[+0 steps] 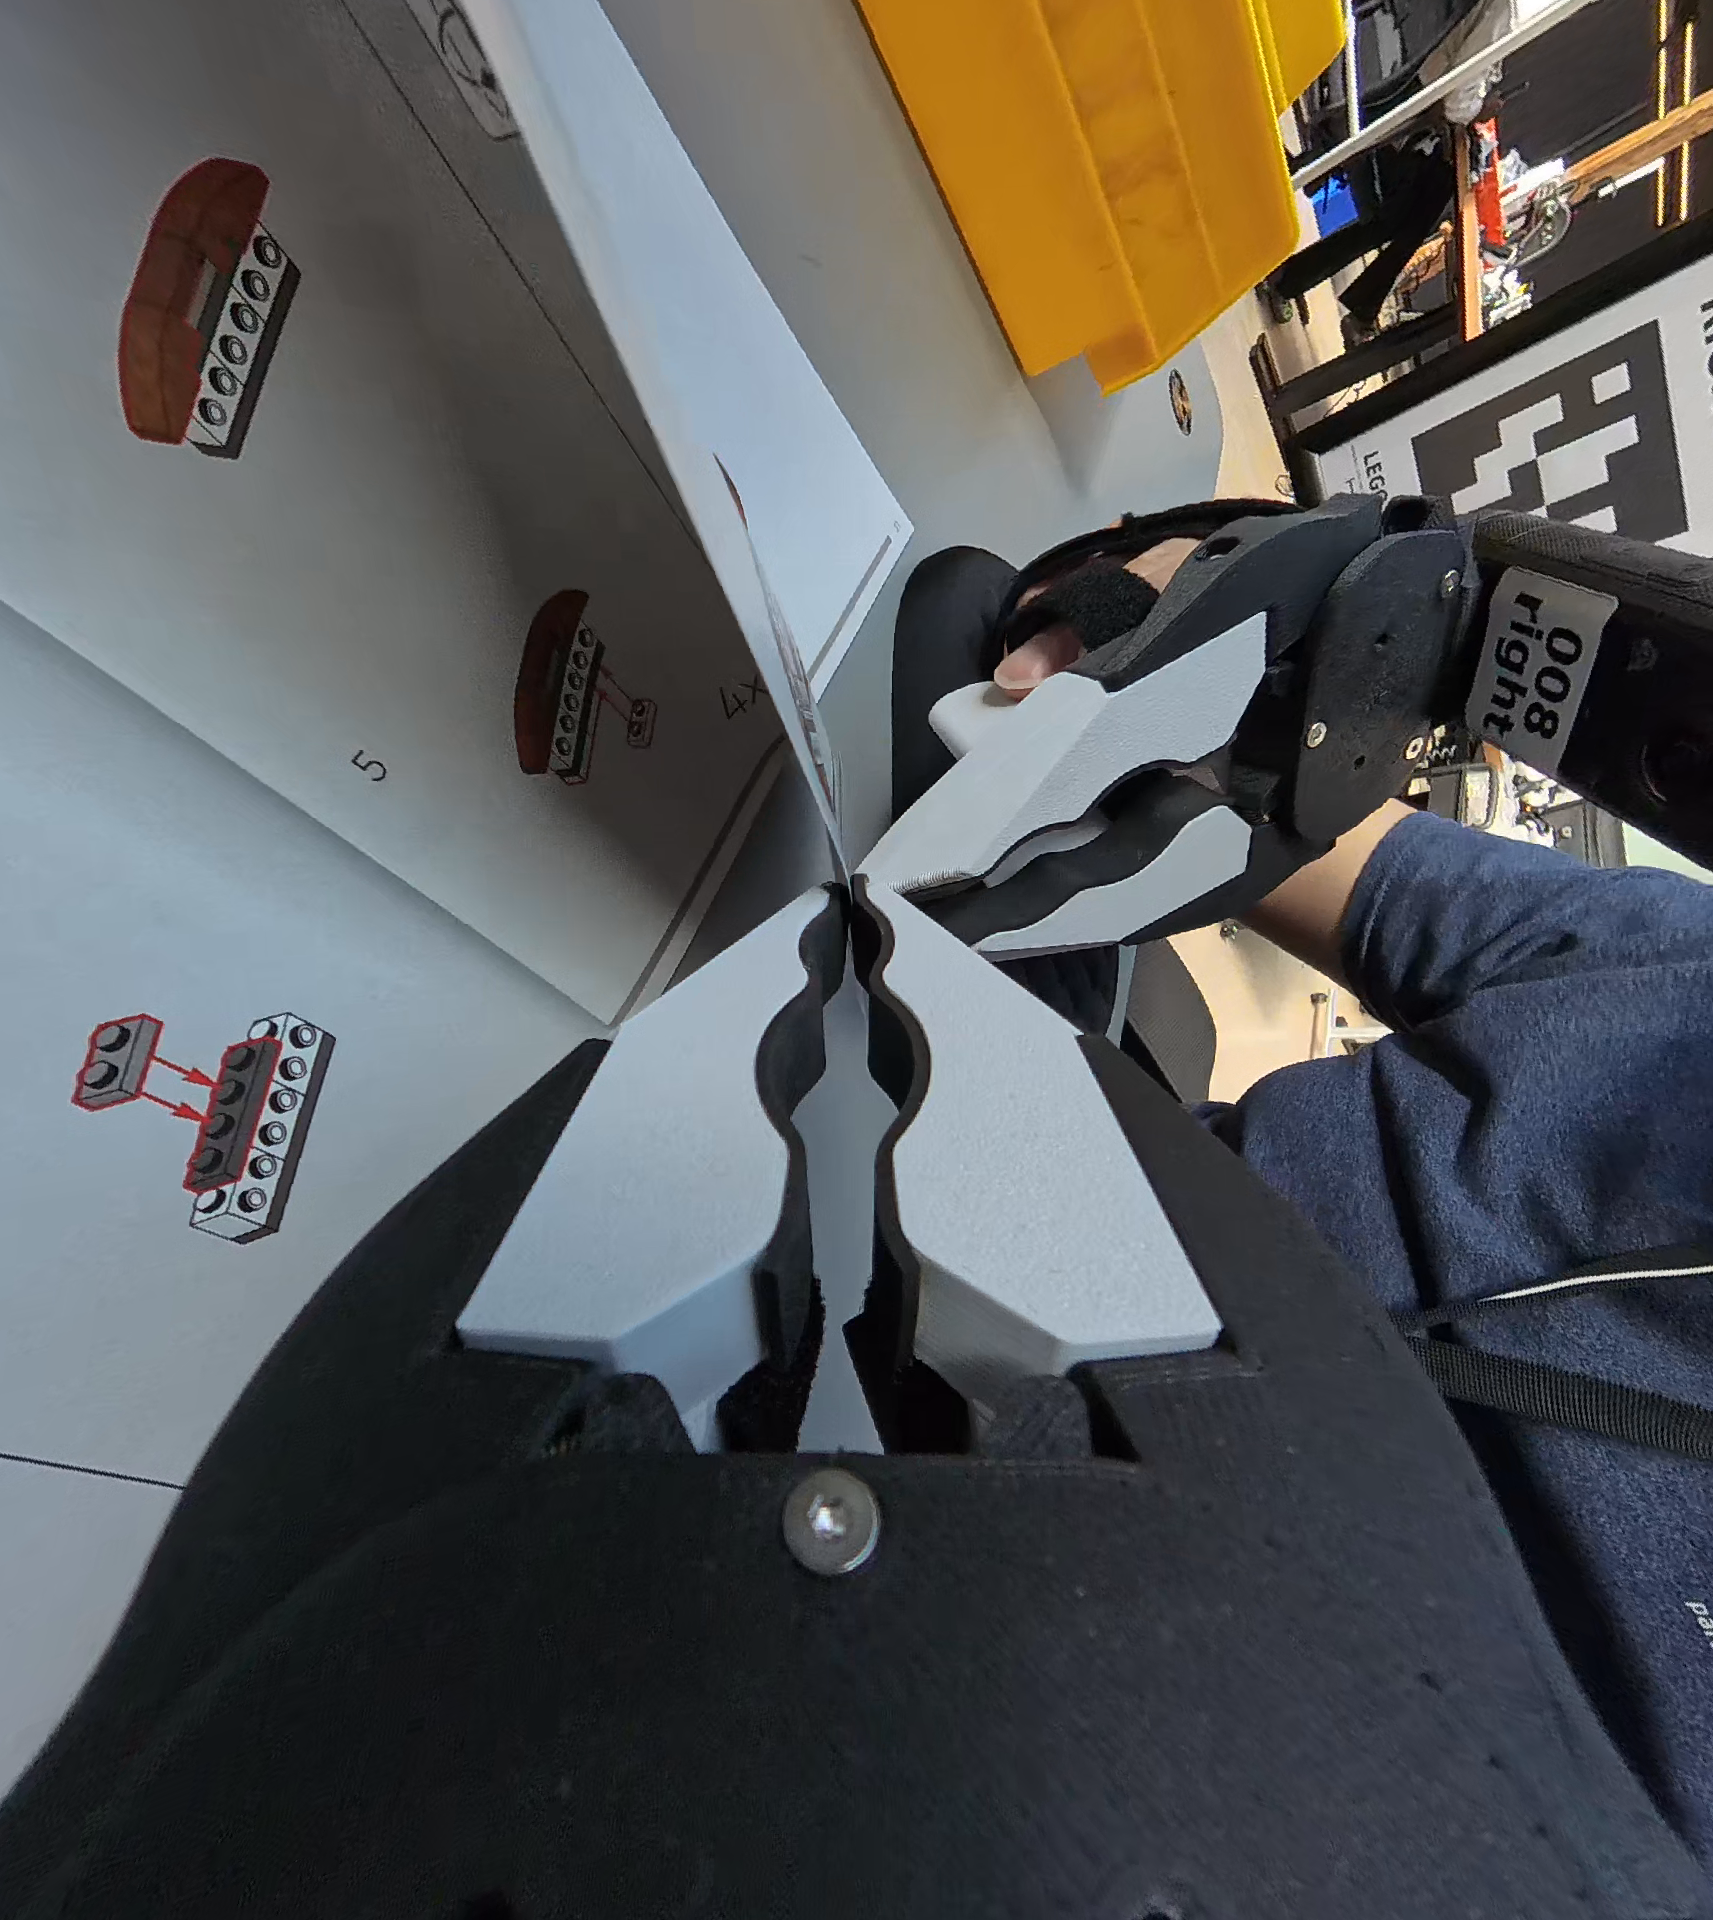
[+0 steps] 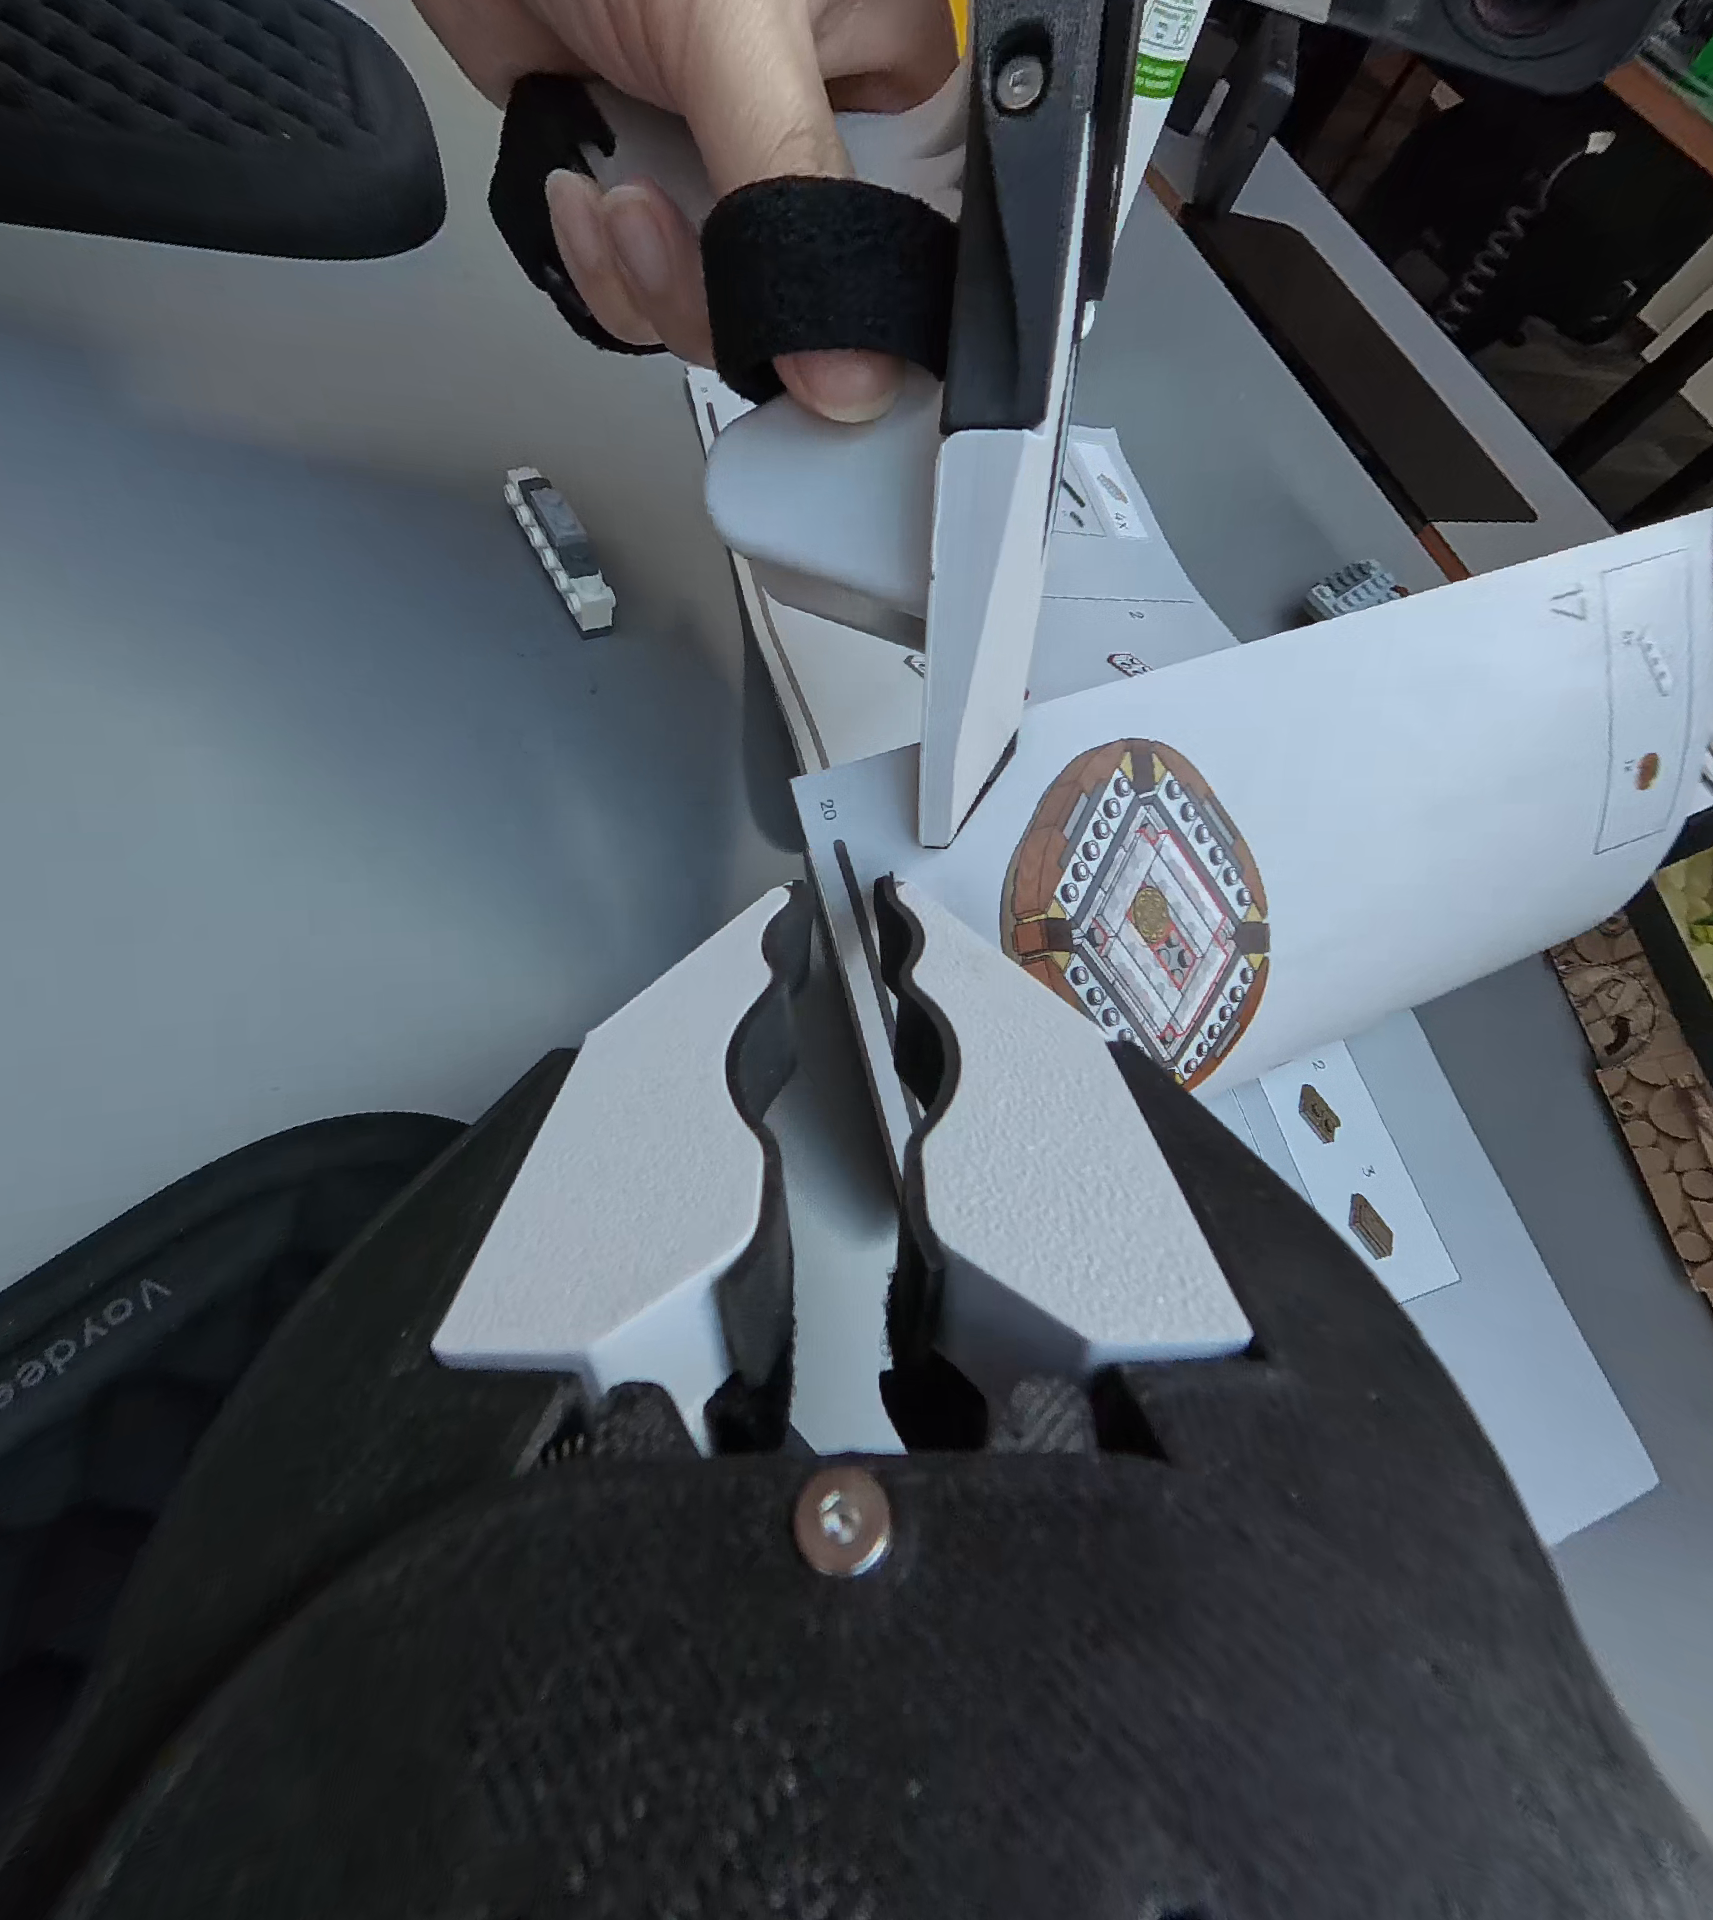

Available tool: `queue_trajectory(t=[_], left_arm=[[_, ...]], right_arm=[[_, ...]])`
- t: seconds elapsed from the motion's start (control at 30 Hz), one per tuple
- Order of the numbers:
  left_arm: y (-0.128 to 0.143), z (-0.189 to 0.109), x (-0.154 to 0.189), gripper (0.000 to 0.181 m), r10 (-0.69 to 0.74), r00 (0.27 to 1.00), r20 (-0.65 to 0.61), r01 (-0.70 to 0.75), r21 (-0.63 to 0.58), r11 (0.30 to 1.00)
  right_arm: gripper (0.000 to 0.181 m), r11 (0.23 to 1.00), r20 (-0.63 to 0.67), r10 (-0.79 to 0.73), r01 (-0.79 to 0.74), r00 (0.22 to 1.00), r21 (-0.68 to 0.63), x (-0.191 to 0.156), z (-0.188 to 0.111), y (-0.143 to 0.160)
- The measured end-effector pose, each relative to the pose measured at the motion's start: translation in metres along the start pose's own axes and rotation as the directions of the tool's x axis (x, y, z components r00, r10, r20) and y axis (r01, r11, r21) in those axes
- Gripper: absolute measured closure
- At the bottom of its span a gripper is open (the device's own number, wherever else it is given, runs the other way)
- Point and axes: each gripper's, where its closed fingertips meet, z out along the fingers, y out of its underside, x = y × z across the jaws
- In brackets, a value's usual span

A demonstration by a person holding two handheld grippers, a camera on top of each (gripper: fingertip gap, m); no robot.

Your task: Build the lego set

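White printed booklet page (image 2: 1351, 790) between claws (image 2: 844, 888).

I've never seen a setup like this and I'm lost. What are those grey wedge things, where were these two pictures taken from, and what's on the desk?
No robot here: a person holds two hand-operated grippers. Each picture comes from a camera on one gripper, looking along its grey wedge-shaped fingers. The left gripper pinches a page edge of the white paper instruction booklet; the right gripper pinches another page, and each appears in the other's view. On the grey desk lie a small white-and-grey brick strip and a small grey brick piece. Yellow plastic bins stand behind.
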Motion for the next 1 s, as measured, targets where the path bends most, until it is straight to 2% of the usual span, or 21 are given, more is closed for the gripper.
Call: queue_trajectory(t=[0.3, 0.73, 0.77, 0.83, 0.9, 1.0], left_arm=[[-0.002, 0.004, 0.003, 0.181, 0.010, 1.000, -0.016, -0.010, -0.009, 1.000], [-0.005, 0.002, 0.004, 0.181, -0.013, 0.999, -0.044, 0.014, 0.017, 1.000], [-0.006, 0.002, 0.004, 0.181, -0.017, 0.999, -0.047, 0.018, 0.021, 1.000], [-0.007, 0.001, 0.004, 0.181, -0.028, 0.998, -0.056, 0.029, 0.028, 0.999], [-0.008, 0.001, 0.003, 0.181, -0.037, 0.998, -0.059, 0.039, 0.031, 0.999], [-0.009, 0.002, 0.003, 0.181, -0.048, 0.997, -0.062, 0.050, 0.031, 0.998]], right_arm=[[0.177, 0.988, 0.123, 0.134, -0.142, 0.983, 0.058, 0.007, -0.009, -0.002], [0.181, 0.982, 0.118, 0.171, -0.179, 0.978, 0.059, 0.014, -0.012, 0.002], [0.180, 0.983, 0.118, 0.164, -0.172, 0.979, 0.061, 0.013, -0.012, 0.001], [0.163, 0.989, 0.107, 0.128, -0.135, 0.986, 0.065, 0.012, -0.012, 0.001], [0.155, 0.995, 0.076, 0.076, -0.080, 0.994, 0.054, 0.011, -0.011, 0.001], [0.155, 0.999, -0.004, -0.023, 0.024, 1.000, 0.047, 0.010, -0.007, -0.001]])
